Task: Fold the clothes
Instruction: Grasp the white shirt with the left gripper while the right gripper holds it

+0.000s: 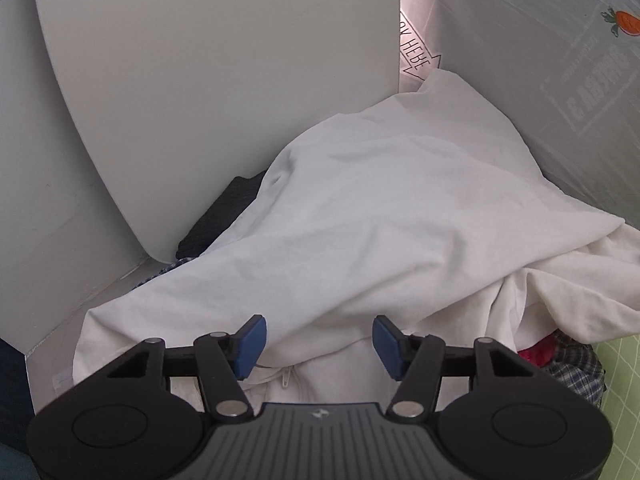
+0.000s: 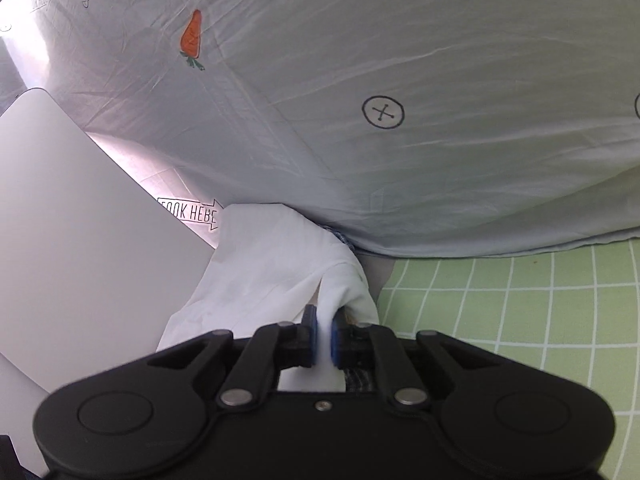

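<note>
The right gripper (image 2: pixel 324 338) pinched the white garment (image 2: pixel 260 272) at six o'clock; the left gripper (image 1: pixel 316 344) gaped empty. Thin cloth could slip free.

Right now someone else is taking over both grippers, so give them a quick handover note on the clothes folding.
Left gripper: open, empty, hovering just over the white garment.
Right gripper: shut on a pinch of the white garment.
The garment lies crumpled on a pile with a plaid garment and a black garment, beside the white board, in front of the pale printed sheet.
Done: one grasp taken. No fold visible.
Left: probably grasp with the left, lift it out onto the green grid mat, fold.
</note>
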